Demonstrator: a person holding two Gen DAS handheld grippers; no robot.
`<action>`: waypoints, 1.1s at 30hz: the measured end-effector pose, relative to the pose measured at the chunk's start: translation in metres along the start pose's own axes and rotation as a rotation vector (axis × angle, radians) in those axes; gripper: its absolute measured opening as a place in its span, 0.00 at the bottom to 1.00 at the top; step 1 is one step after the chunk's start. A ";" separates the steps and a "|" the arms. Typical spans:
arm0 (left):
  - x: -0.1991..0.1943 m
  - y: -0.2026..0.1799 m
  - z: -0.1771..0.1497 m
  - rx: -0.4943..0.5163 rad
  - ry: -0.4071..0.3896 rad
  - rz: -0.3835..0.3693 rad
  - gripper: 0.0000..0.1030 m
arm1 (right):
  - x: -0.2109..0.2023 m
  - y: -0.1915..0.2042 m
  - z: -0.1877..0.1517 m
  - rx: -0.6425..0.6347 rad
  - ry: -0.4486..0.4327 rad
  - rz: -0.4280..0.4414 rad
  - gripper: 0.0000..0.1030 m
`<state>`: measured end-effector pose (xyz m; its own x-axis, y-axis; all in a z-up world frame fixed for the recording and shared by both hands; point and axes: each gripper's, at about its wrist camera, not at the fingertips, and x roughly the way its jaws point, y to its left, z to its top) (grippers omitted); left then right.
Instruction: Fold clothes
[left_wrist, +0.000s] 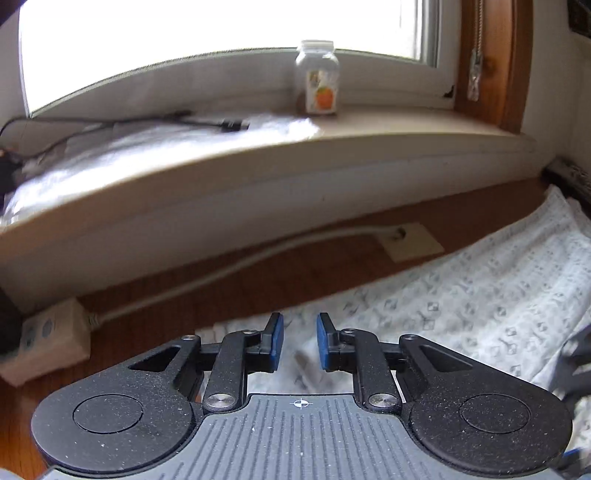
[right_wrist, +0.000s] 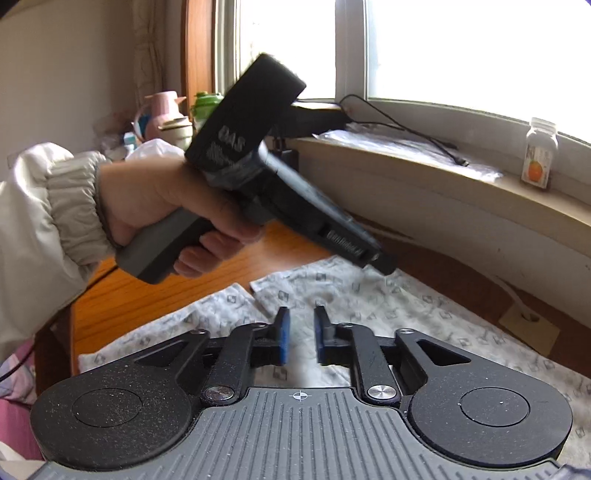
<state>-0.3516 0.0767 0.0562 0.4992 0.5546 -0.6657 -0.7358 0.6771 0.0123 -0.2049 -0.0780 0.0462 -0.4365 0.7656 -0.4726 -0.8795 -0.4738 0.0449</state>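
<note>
White letters "DAS" showing on black left gripper (right_wrist: 384, 264) body. Both tongs narrowly open, holding nothing: left gripper and right gripper (right_wrist: 301, 338) hanging over white patterned cloth (right_wrist: 388, 295); small clear jar with orange-fruit label (left_wrist: 318, 79) sitting at 12 o'clock.

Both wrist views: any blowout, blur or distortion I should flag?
Left wrist view: window blown out to white, sill bowed by the fisheye, the cloth behind the fingers smeared. Right wrist view: window clipped too, the left gripper and the hand holding it motion-blurred; patterned garment evenly lit.
</note>
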 end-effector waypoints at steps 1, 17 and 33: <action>-0.001 -0.001 -0.002 -0.011 -0.015 0.000 0.32 | -0.010 -0.006 -0.002 0.009 -0.010 -0.002 0.44; 0.022 -0.212 0.026 0.240 -0.144 -0.396 0.19 | -0.215 -0.254 -0.101 0.409 0.092 -0.705 0.53; 0.038 -0.333 -0.011 0.468 -0.088 -0.559 0.06 | -0.212 -0.308 -0.133 0.646 0.062 -0.669 0.45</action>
<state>-0.0923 -0.1331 0.0186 0.7921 0.0892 -0.6038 -0.0978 0.9950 0.0187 0.1837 -0.1523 0.0161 0.1935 0.7584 -0.6224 -0.8875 0.4057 0.2185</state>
